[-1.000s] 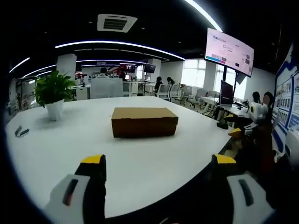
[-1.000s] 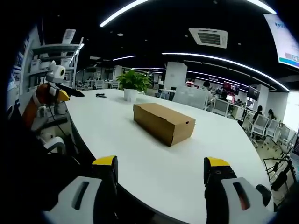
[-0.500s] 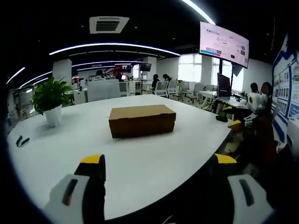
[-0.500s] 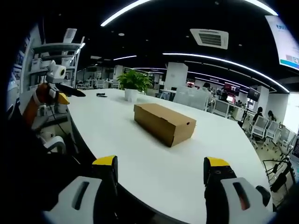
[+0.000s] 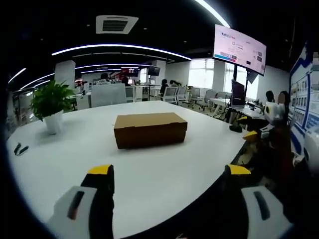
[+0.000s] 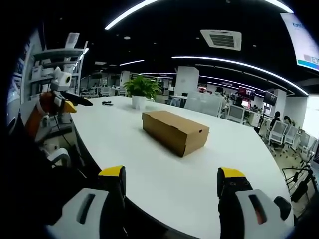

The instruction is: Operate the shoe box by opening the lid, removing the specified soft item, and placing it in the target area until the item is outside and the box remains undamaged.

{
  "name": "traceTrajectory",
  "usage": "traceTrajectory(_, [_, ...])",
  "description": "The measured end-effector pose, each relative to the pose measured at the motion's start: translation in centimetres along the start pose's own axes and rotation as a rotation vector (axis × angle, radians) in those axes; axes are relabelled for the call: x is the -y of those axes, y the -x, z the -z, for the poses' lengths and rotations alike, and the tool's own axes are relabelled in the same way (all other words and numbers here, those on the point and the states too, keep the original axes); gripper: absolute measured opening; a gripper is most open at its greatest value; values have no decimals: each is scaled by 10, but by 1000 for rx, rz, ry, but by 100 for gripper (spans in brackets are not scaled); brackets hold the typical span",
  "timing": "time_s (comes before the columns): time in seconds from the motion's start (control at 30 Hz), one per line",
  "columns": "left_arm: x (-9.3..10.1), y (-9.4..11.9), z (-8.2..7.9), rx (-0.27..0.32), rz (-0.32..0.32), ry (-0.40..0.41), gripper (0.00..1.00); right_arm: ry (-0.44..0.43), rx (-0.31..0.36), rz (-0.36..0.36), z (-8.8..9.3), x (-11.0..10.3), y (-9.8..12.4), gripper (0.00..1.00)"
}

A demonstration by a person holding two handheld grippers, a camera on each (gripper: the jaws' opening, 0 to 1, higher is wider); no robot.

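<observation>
Your left gripper (image 5: 167, 174) hangs with jaws spread, empty, at the table's (image 5: 149, 179) near edge; the shut shoe box (image 5: 150, 129) sits mid-table, well apart. Your right gripper (image 6: 169, 177) is likewise spread and empty. The box is likely light, thin cardboard, so lift the lid's front lip gently.

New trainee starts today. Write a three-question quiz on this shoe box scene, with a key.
1. True or false: the shoe box lid is shut.
2. What stands on the white table beyond the box in the right gripper view? A) potted plant B) kettle C) lamp
3. Fill in: the jaws of the left gripper and of the right gripper stand ____, holding nothing.

Key: 1 true. 2 A, the potted plant. 3 open.
</observation>
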State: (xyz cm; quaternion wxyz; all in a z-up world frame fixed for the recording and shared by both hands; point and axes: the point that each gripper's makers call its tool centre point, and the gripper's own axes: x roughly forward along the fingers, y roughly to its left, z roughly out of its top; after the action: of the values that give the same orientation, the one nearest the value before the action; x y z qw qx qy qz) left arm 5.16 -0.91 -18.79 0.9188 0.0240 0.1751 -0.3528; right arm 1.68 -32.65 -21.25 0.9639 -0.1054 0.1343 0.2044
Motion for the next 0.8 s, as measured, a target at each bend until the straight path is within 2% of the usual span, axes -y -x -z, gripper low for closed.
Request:
traceTrajectory(0.33, [-4, -18, 2, -16, 25, 15, 93, -20, -7, -23, 1, -4, -8, 77])
traceTrajectory(0.63, [-12, -25, -2, -17, 41, 11, 93, -26, -33, -30, -1, 0, -16, 77])
traceTrajectory(0.8, [-22, -32, -8, -18, 49, 4, 93, -36, -34, -35, -8, 3, -27, 77])
